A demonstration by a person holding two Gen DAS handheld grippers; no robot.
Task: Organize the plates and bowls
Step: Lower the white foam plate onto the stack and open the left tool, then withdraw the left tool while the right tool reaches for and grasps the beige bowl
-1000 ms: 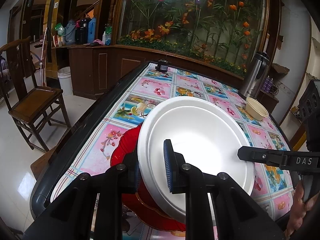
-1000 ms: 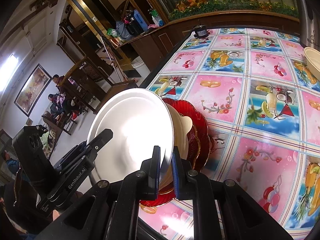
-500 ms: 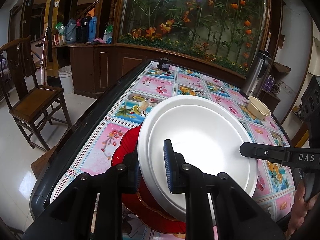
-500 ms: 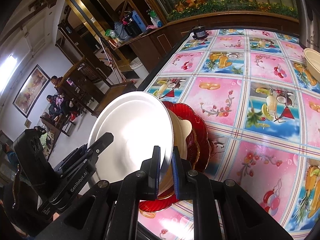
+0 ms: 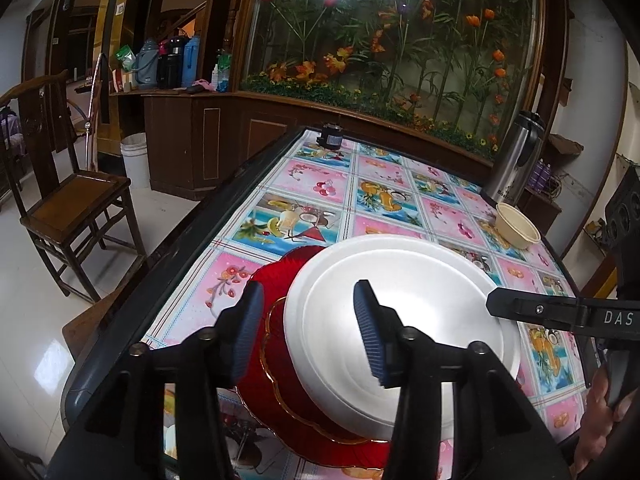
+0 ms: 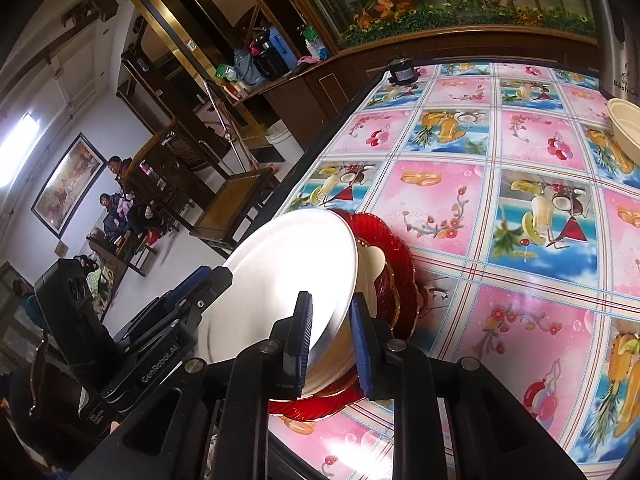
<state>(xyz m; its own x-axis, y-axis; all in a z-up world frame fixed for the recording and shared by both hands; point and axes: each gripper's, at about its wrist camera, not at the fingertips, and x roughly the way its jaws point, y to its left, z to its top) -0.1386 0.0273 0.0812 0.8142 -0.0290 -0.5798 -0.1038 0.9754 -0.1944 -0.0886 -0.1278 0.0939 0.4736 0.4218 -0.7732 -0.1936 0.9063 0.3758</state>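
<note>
Currently I read the left claw (image 5: 310,330) as spread wide, its ribbed blue pads (image 5: 370,330) standing apart with the near rim of the white plate (image 5: 404,320) between them and neither pad touching it. The right claw (image 6: 330,338) has its pads set close on either side of the rim of the white plate (image 6: 296,276); I see a narrow gap at the pads, so I cannot tell whether it clamps the rim or merely brackets it. In the right wrist view the plate sits tilted, its far edge low over the stack. The stack rests near the front left corner of the surface (image 5: 396,184), which carries a pink and blue fruit-print cloth. Under the white plate I see a cream scalloped dish (image 6: 374,276), then a red ribbed plate (image 5: 276,376) with a gold edge, the red plate (image 6: 394,252) lying directly on the cloth. A beige bowl (image 5: 516,226) stands well apart near the far right edge, just beside a steel thermos flask (image 5: 518,160). A small dark object (image 5: 331,138) sits at the far left corner. A wooden chair (image 5: 64,204) stands on the floor left of the surface
</note>
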